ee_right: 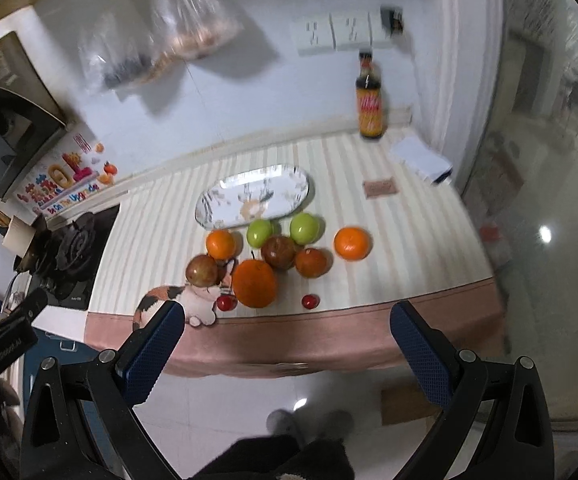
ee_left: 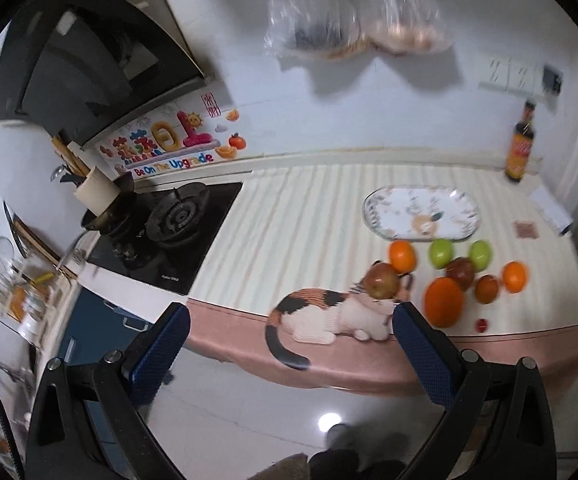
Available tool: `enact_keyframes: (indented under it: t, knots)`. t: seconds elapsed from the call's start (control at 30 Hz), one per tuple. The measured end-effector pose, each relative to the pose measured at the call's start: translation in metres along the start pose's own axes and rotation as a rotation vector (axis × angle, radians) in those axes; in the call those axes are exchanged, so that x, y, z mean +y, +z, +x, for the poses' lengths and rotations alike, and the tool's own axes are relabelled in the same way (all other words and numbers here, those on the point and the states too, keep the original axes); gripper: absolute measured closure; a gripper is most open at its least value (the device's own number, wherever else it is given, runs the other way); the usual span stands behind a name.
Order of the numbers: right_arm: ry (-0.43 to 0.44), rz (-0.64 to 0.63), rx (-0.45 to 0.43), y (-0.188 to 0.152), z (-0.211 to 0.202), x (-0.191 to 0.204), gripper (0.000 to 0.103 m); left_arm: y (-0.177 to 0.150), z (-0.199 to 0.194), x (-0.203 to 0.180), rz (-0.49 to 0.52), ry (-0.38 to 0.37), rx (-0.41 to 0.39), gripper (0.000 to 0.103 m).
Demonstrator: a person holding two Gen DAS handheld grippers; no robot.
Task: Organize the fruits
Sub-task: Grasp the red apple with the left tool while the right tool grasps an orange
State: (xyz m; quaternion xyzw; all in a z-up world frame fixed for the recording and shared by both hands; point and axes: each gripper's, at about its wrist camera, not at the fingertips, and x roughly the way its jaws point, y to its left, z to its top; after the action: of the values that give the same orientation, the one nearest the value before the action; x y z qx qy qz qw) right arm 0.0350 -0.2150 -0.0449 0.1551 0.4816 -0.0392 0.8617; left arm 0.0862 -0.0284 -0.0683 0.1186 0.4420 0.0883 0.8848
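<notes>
Two blue-padded grippers hang out over the glossy white floor, short of the counter: the left gripper (ee_left: 289,344) and the right gripper (ee_right: 289,344) both have their jaws spread wide with nothing between them. Ahead lies a cream striped tablecloth with a pink hem (ee_right: 329,340) draped over the counter, a black gas hob (ee_left: 177,220) off at nine o'clock and a dark sauce bottle with an orange label (ee_right: 370,108) standing upright by the white wall at one o'clock. Plastic bags (ee_left: 353,28) hang on that wall. An empty oval patterned glass plate (ee_right: 225,194) lies flat at twelve o'clock, its long axis running left to right. Just in front of it sits a loose cluster of fruit: two green apples (ee_right: 304,229), three smaller oranges (ee_right: 352,243), one large orange (ee_right: 254,283), two reddish apples (ee_right: 278,252) and two small red fruits (ee_right: 309,301). A calico plush cat (ee_left: 329,316) lies on the hem at seven o'clock of the fruit.
</notes>
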Motion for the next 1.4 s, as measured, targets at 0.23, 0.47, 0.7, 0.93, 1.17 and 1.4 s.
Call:
enact_keyframes:
  t: [0.23, 0.47, 0.7, 0.93, 1.17, 1.4]
  knots:
    - [0.065, 0.06, 0.195, 0.011, 0.123, 0.004, 0.0, 0.025, 0.112, -0.021, 0.081, -0.079, 0.211, 0.0]
    - [0.073, 0.161, 0.367, 0.013, 0.239, 0.025, 0.0, 0.047, 0.238, -0.06, 0.174, -0.301, 0.491, 0.002]
    - [0.023, 0.249, 0.486, 0.004, 0.311, 0.042, 0.0, 0.044, 0.315, -0.109, 0.314, -0.467, 0.673, 0.007]
    - [-0.036, 0.329, 0.542, -0.005, 0.353, 0.048, 0.0, 0.029, 0.338, -0.134, 0.365, -0.591, 0.762, 0.036]
    - [-0.039, 0.366, 0.575, -0.005, 0.381, 0.056, 0.006, 0.027, 0.334, -0.129, 0.339, -0.629, 0.739, 0.037]
    - [-0.07, 0.326, 0.595, -0.004, 0.399, 0.069, 0.02, 0.026, 0.336, -0.097, 0.303, -0.575, 0.711, 0.037]
